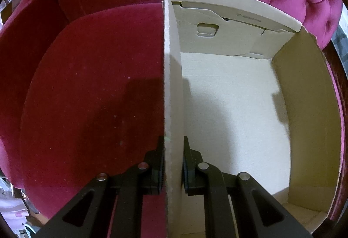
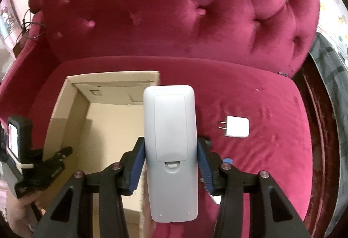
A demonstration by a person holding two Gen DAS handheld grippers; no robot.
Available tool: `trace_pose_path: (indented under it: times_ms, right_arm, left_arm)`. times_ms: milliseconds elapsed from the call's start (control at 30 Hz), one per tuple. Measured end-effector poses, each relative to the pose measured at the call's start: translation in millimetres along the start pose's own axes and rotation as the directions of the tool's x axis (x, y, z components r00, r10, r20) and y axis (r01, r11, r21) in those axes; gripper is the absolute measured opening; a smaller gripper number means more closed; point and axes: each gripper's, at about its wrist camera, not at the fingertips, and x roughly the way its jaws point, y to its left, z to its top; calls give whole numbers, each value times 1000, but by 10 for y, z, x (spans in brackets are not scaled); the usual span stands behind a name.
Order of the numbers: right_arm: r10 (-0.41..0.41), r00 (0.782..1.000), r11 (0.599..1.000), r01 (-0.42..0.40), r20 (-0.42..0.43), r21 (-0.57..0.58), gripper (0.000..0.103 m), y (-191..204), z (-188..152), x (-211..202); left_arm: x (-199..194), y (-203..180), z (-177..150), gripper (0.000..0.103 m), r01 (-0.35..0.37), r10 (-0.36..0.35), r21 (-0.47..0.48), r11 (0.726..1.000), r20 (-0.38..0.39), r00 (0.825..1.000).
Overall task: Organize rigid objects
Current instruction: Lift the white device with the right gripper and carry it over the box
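Observation:
An open cardboard box (image 1: 235,107) sits on a red velvet sofa seat (image 1: 87,85); its inside holds nothing. My left gripper (image 1: 173,164) is shut on the box's left wall (image 1: 173,85), one finger outside and one inside. In the right wrist view my right gripper (image 2: 171,164) is shut on a grey remote control (image 2: 170,140), held back side up, its battery cover showing, above the box's right wall (image 2: 152,77). The left gripper (image 2: 54,157) shows at the box's left edge there. A white plug adapter (image 2: 237,127) lies on the seat to the right.
The tufted sofa back (image 2: 174,9) rises behind the seat. A small blue object (image 2: 227,160) peeks out beside my right finger, with something white below it. A dark cable (image 2: 30,27) hangs over the left armrest. A dark wooden edge (image 2: 322,129) borders the seat's right.

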Motion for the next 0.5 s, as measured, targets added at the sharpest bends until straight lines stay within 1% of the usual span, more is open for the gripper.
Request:
trace_pose_path:
  times_ms: [367,500]
  right_arm:
    - [78,996,994,-80,-37,-71,50,623,52,199]
    - [92,993,991,-98,-71,-90,50,847,51,398]
  left_arm:
    - [-15,46,21,15,28,-28,-18,999,-1,1000]
    - [-34,57,27,15,31,-31,-19,999,1,1000]
